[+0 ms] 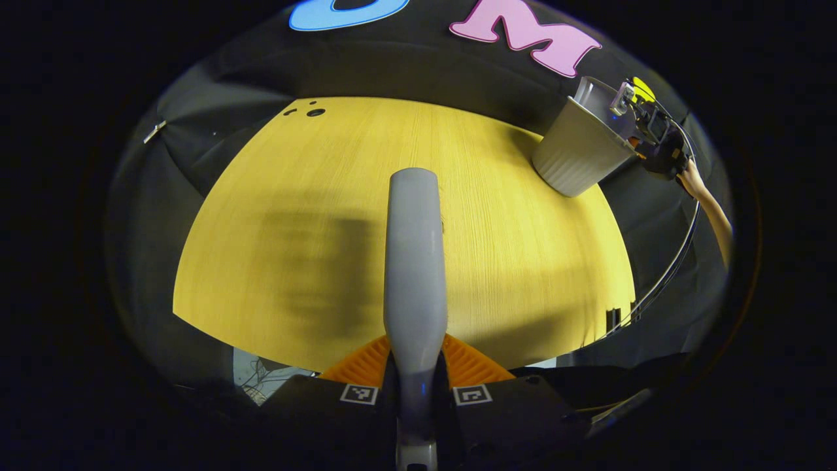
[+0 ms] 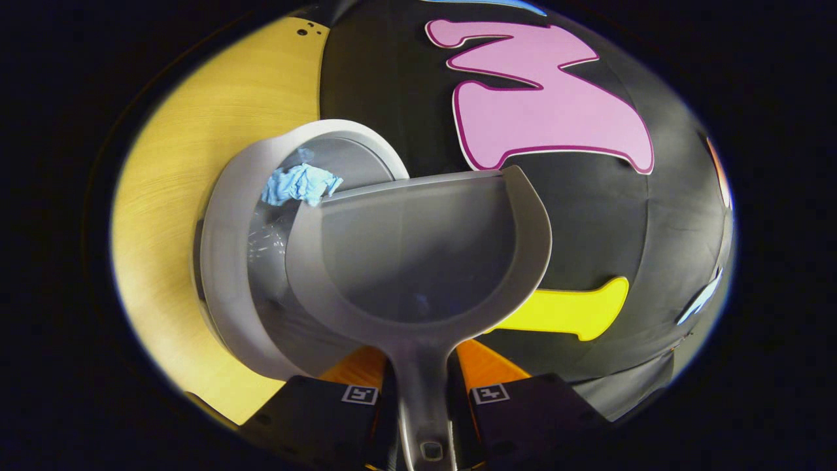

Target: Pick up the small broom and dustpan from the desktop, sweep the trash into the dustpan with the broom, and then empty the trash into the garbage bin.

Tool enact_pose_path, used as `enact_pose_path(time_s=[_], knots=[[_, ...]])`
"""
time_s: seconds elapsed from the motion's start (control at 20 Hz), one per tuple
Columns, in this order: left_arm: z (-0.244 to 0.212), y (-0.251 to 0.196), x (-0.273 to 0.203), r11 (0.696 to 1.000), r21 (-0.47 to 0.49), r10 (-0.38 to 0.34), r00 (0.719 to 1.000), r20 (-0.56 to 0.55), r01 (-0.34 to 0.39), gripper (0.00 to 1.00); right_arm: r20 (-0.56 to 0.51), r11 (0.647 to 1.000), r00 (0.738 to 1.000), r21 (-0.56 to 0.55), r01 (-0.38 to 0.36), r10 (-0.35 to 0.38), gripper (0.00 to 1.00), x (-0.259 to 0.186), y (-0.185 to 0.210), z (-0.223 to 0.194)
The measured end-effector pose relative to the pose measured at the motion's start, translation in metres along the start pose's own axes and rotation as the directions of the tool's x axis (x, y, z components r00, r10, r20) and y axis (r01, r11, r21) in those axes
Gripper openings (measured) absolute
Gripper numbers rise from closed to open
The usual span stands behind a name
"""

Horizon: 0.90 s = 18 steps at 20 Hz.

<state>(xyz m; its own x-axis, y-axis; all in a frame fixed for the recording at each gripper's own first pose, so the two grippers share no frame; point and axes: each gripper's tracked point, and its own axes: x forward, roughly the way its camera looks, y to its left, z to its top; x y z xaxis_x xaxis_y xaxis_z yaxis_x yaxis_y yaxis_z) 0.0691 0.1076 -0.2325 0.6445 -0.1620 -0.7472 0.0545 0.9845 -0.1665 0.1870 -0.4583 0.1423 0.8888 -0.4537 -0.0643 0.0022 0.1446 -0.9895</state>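
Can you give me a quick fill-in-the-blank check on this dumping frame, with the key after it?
1. The crumpled trash in the garbage bin is ____ in colour.
2. The right gripper is shut on the handle of the ____.
3. The left gripper grips the grey broom handle over the ____ desktop.

Missing words: blue; dustpan; yellow

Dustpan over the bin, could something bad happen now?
Maybe. The blue crumpled trash sits right at the dustpan lip above the garbage bin, so it might catch on the rim and drop onto the desk. The dustpan also hangs close to the bin; a bump could tip it. The broom hangs over the desk in the left gripper.
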Motion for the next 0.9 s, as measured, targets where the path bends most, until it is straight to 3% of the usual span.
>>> enact_pose_path(time_s=[0.2, 0.4, 0.45, 0.5, 0.65, 0.8, 0.85, 0.9], knots=[[0.005, 0.0, -0.005, 1.0, -0.012, 0.016, 0.999, 0.029, -0.016, 0.31, -0.018, 0.983, 0.998, 0.179, -0.048, 0.052, 0.37, -0.001, -0.021, -0.007], [0.011, 0.001, -0.006, 1.0, -0.021, 0.019, 0.998, 0.058, -0.018, 0.27, -0.033, 0.935, 0.997, 0.352, -0.048, 0.064, 0.37, -0.014, -0.066, -0.012], [0.012, 0.001, -0.006, 1.0, -0.025, 0.017, 0.998, 0.06, -0.016, 0.24, -0.039, 0.915, 0.997, 0.4, -0.049, 0.071, 0.37, -0.018, -0.075, -0.014], [0.014, 0.002, -0.008, 1.0, -0.025, 0.016, 0.998, 0.065, -0.015, 0.28, -0.046, 0.889, 0.996, 0.455, -0.05, 0.08, 0.4, -0.02, -0.087, -0.016], [0.021, 0.012, -0.007, 1.0, -0.024, 0.011, 0.997, 0.081, -0.01, 0.28, -0.055, 0.763, 0.991, 0.643, -0.059, 0.123, 0.37, -0.036, -0.127, -0.032], [0.025, 0.024, -0.012, 1.0, -0.03, 0.003, 0.995, 0.1, 0.0, 0.28, 0.022, 0.564, 0.982, 0.816, -0.125, 0.187, 0.37, -0.039, -0.153, -0.026], [0.027, 0.029, -0.013, 0.999, -0.032, 0.0, 0.994, 0.108, 0.003, 0.31, 0.051, 0.504, 0.978, 0.851, -0.148, 0.201, 0.37, -0.044, -0.16, -0.022], [0.027, 0.034, -0.013, 1.0, -0.031, -0.002, 0.994, 0.111, 0.006, 0.28, 0.074, 0.456, 0.974, 0.874, -0.166, 0.213, 0.37, -0.045, -0.166, -0.02]])
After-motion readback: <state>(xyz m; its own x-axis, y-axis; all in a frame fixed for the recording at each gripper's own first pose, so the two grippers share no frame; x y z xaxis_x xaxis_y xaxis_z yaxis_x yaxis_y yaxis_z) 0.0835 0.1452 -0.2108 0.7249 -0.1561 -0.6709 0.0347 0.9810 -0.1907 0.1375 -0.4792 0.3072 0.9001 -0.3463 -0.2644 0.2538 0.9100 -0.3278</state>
